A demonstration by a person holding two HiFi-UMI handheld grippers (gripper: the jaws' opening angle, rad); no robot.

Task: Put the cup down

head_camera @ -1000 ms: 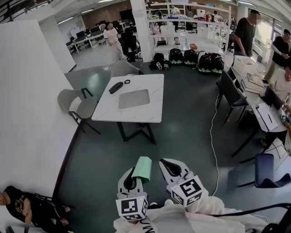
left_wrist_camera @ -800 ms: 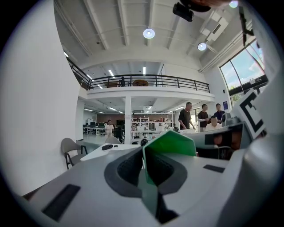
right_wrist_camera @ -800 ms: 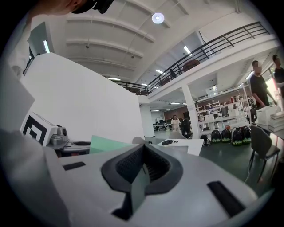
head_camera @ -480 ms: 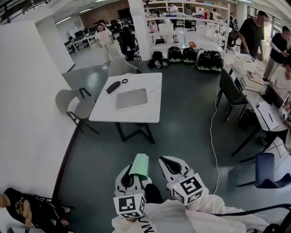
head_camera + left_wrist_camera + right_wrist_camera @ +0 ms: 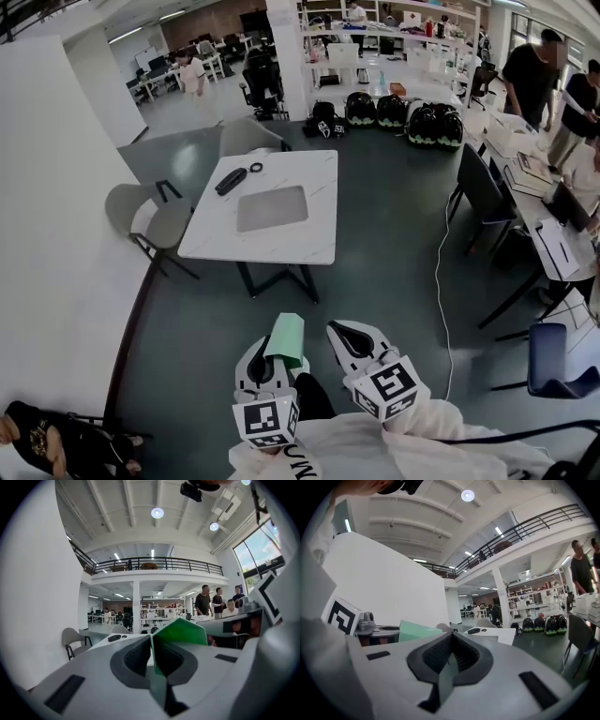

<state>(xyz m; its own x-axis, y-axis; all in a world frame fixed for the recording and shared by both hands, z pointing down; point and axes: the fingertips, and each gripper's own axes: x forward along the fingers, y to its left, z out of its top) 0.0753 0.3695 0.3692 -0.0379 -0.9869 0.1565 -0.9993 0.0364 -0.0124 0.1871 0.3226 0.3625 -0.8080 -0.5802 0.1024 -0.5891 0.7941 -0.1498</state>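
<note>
The left tongs [image 5: 270,358] pinch the light green cup [image 5: 287,337] by its wall; the right tongs [image 5: 343,337] are closed, empty. The white marble-look tabletop [image 5: 314,187] stands well ahead, so the cup is not yet down.

Two grippers: left gripper [image 5: 272,349], right gripper [image 5: 339,330]. One green cup [image 5: 287,337]. One white table [image 5: 211,246].

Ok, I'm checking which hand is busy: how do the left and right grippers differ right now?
The left gripper pinches the green cup by its wall; the right gripper is shut on nothing. The left gripper is nearer the white wall, the right gripper nearer the floor cable. Both point toward the white table.
</note>
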